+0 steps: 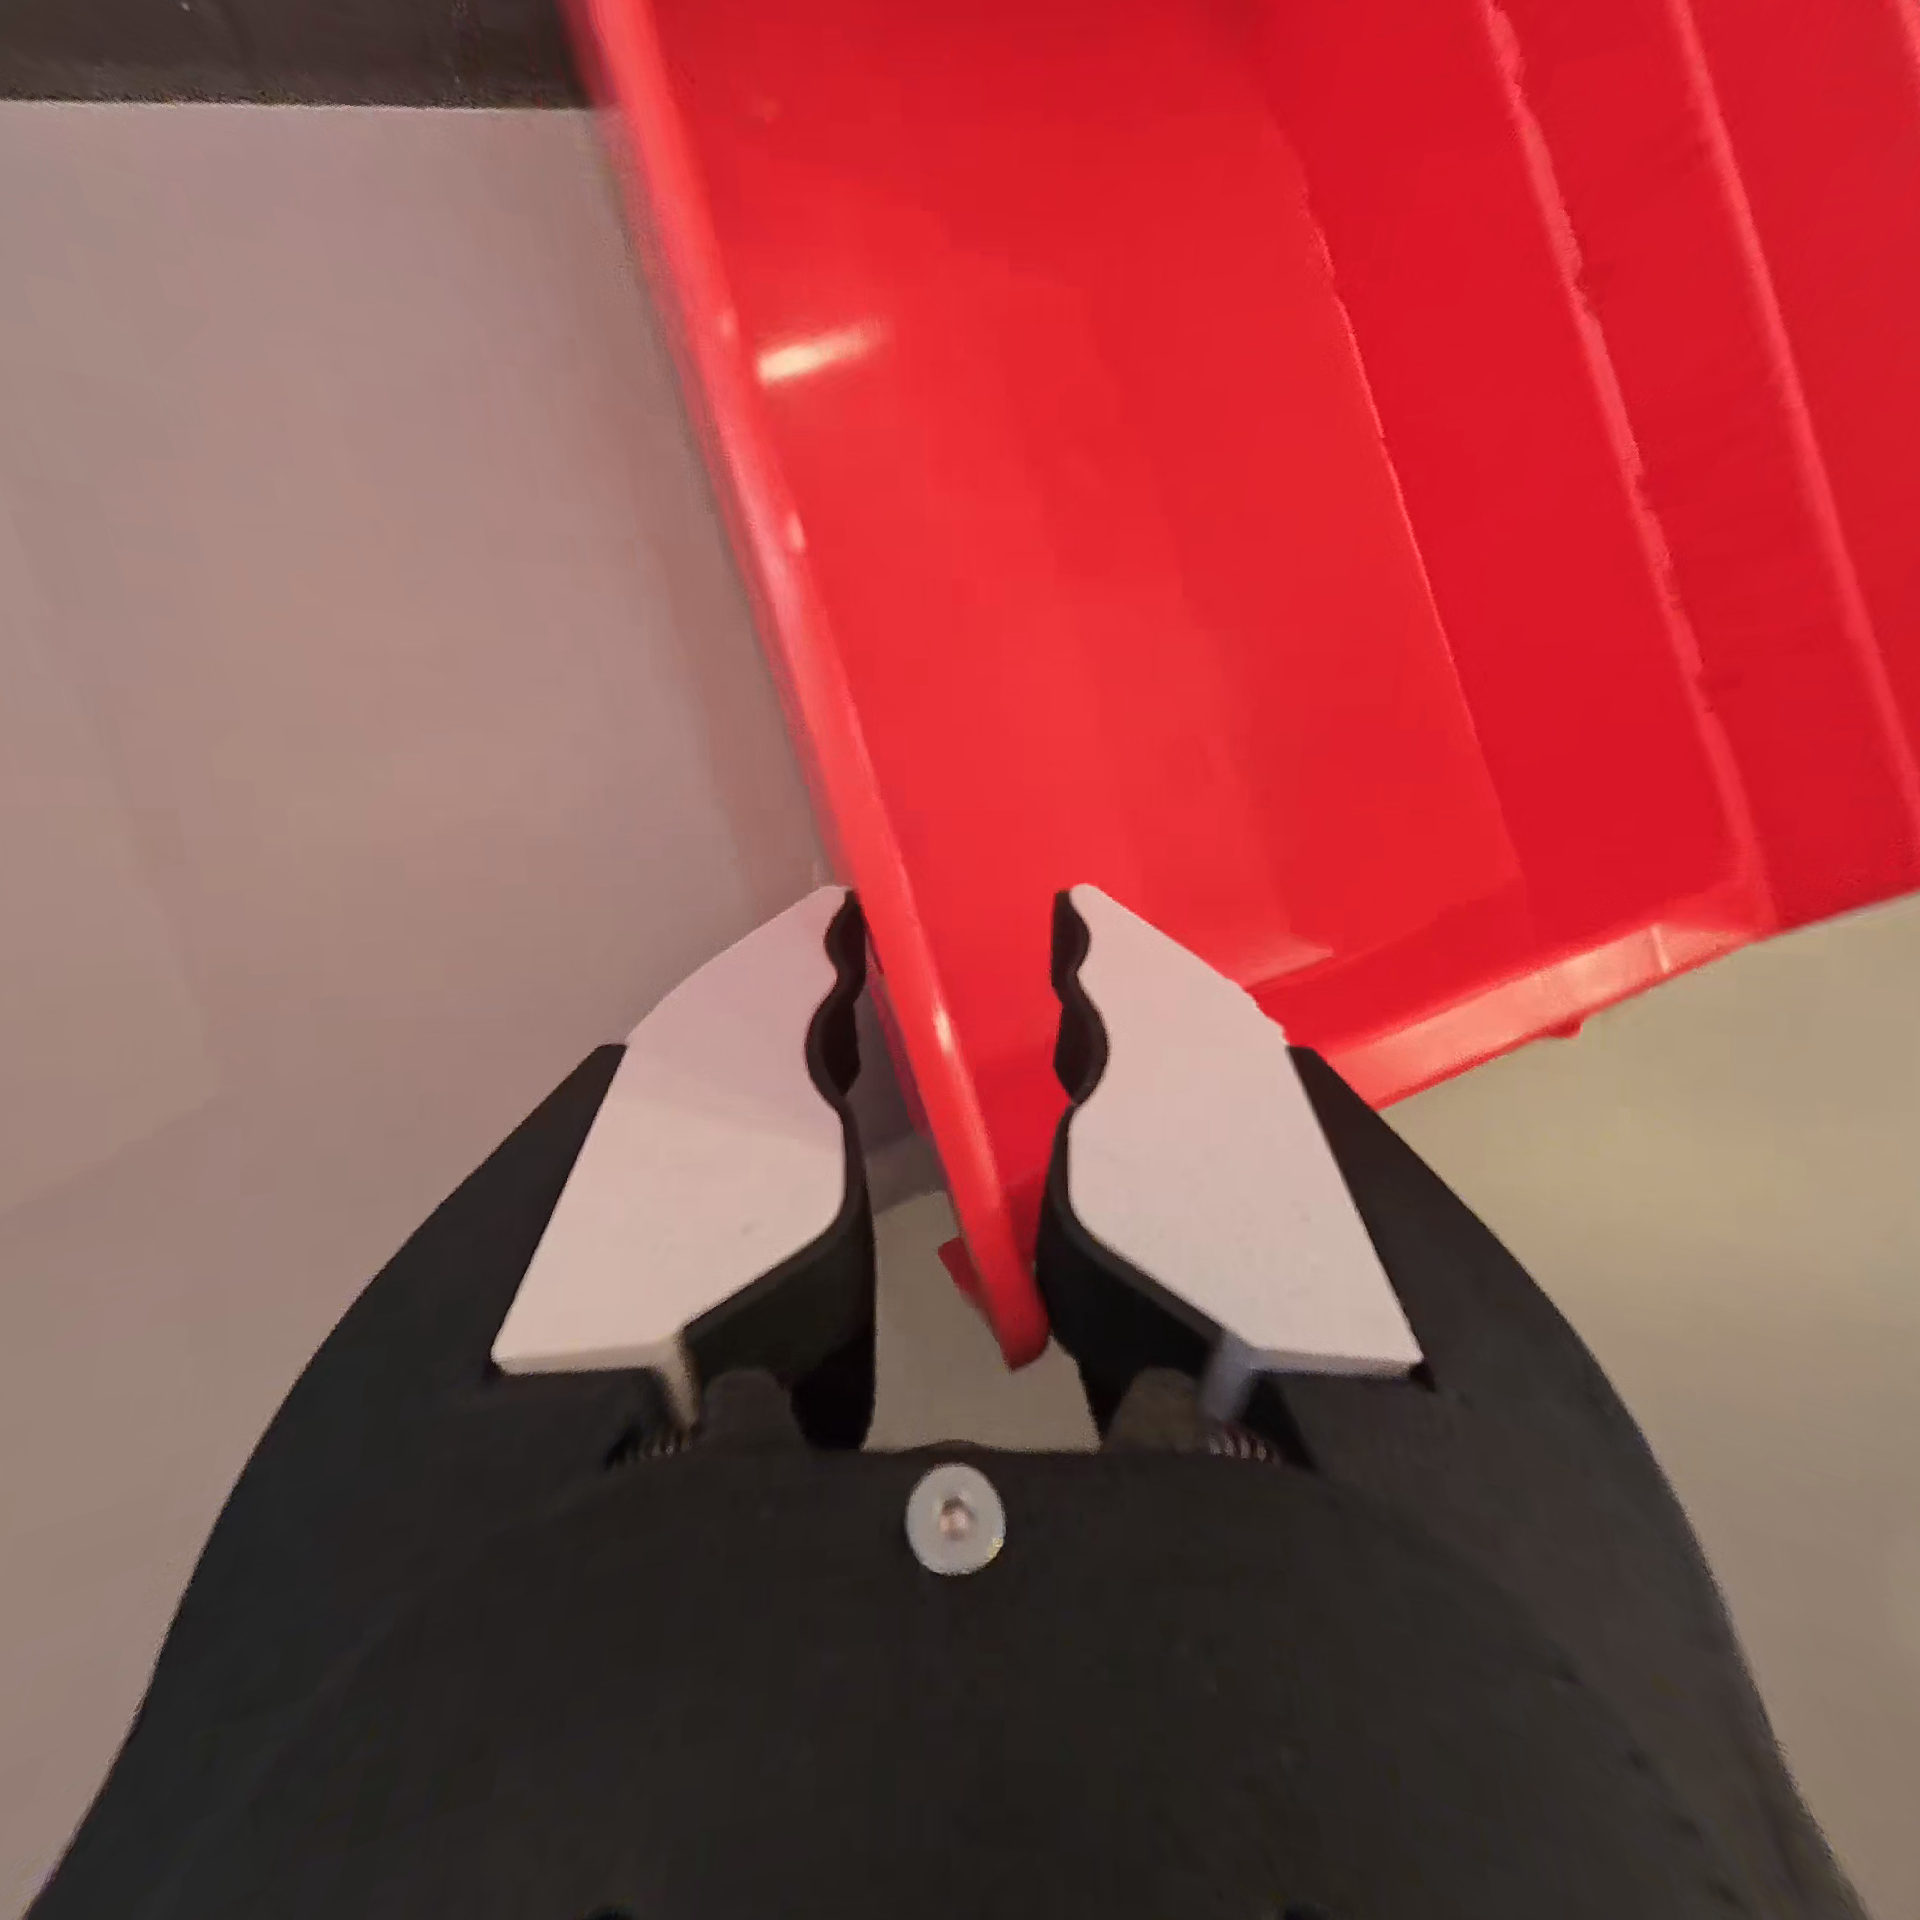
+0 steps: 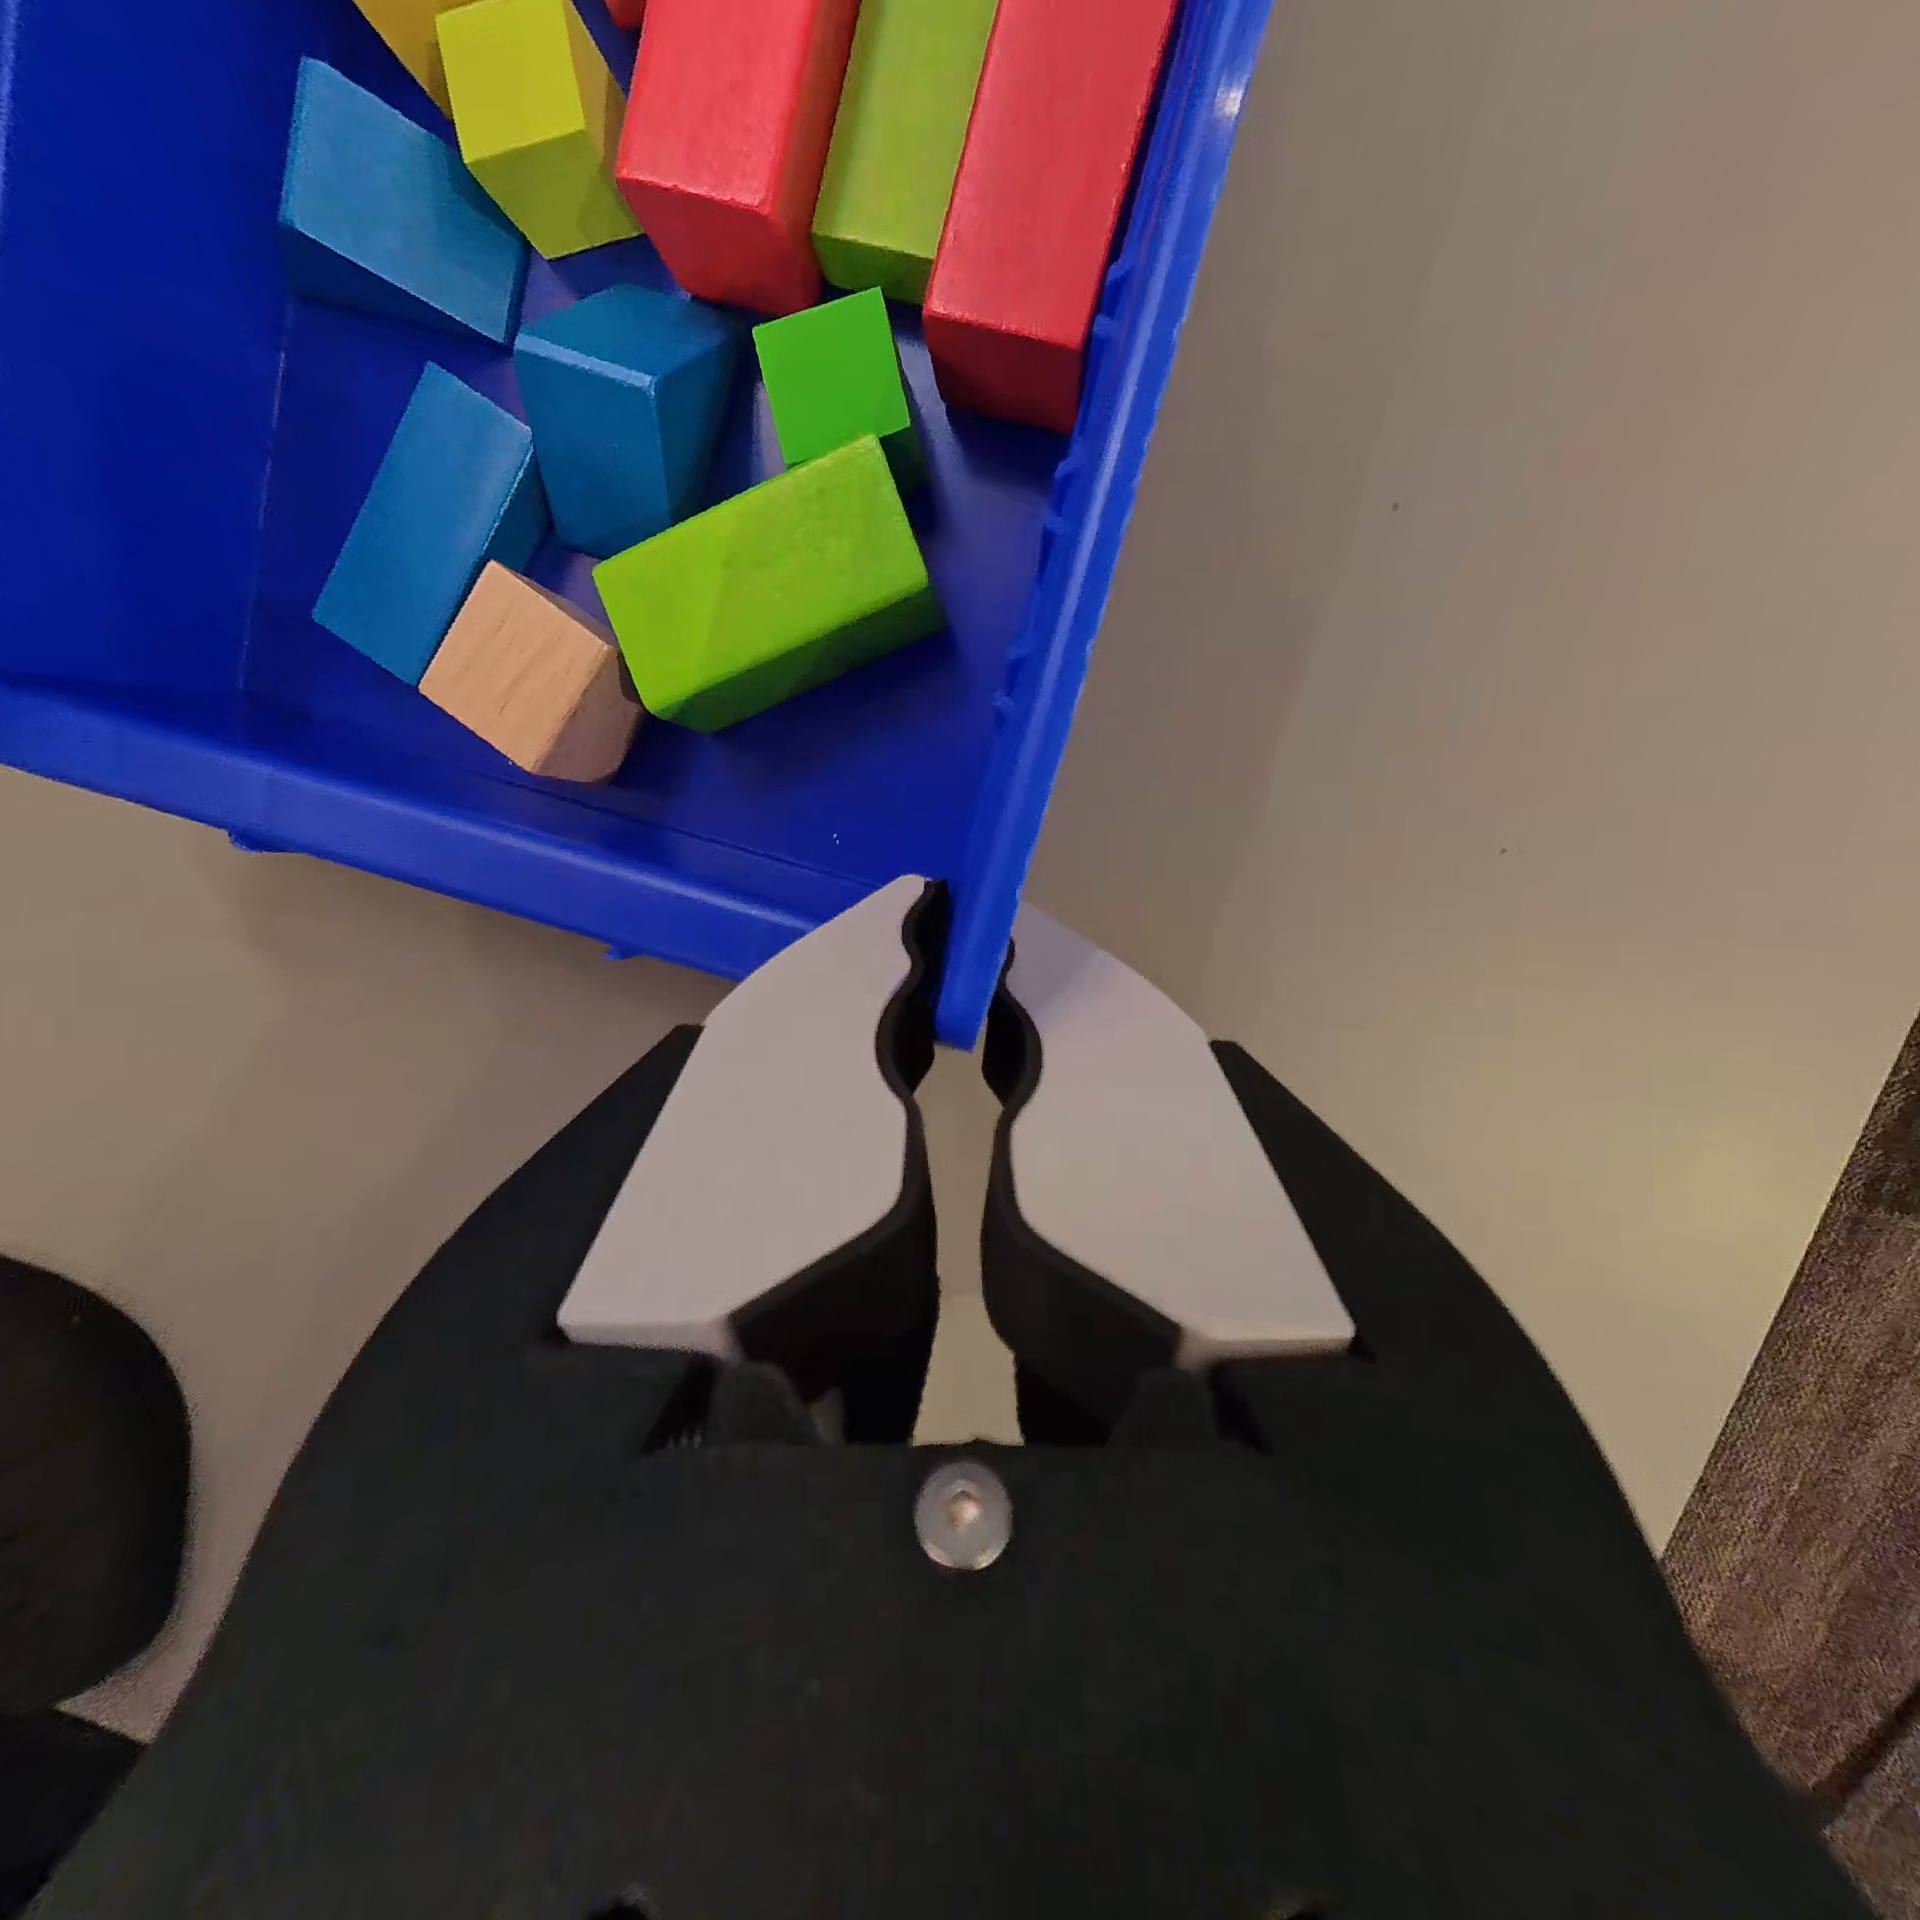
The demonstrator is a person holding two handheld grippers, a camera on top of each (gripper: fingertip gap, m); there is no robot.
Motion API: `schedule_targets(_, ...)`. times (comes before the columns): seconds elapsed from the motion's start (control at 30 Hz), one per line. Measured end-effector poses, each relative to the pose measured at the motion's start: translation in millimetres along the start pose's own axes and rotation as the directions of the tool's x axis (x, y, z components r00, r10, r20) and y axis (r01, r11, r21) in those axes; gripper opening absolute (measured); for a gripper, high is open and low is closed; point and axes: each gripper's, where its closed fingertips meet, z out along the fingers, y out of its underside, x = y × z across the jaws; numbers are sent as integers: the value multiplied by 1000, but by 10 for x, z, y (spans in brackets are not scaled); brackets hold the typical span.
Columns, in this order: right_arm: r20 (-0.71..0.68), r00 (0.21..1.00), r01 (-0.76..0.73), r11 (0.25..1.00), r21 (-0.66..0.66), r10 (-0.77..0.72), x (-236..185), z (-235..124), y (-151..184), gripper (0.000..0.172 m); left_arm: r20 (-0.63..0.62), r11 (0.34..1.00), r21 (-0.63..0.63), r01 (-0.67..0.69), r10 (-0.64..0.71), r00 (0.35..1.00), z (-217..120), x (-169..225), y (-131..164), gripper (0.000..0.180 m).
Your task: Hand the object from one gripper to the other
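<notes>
In the left wrist view an empty red plastic bin stands tilted across the frame. Its left wall runs down between the fingers of my left gripper. The left pad lies against the wall's outside, while the right pad stands apart from it inside the bin, so the gripper is open around the wall. In the right wrist view my right gripper is shut on the near corner of the right wall of a blue plastic bin. The bin holds several wooden blocks, among them a green one.
Both bins rest on a pale beige table. Grey carpet shows past the table's edge at lower right. A dark rounded object sits at lower left. A dark strip runs along the table's far edge. The grippers' ends are close to 75 cm from one another. The dark rounded object sits 25 cm or so from the ends of my right fingers.
</notes>
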Motion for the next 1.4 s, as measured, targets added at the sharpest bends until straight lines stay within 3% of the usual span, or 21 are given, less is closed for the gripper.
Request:
schedule_targets(0.27,12,1000,24,997,-70,-23,-81,-319,365,3,-26,991,-81,-108,106,994,-197,-45,188,4)
schedule_targets(0.6,22,1000,9,992,-127,-6,-151,-829,1024,2,-110,951,-158,-266,251,962,-268,374,466,5)
schedule_targets(0.97,13,997,-72,990,-119,74,-86,-1216,1849,2,-279,851,-212,-480,418,864,160,1516,533,5)
schedule_targets(1.27,-54,977,-211,974,-86,207,173,-1392,2519,2,-293,869,-159,-469,412,863,787,2670,272,4)
schedule_targets(1.4,-58,966,-254,966,-48,251,226,-1428,2651,3,-273,884,-162,-439,388,881,1091,3155,121,4)
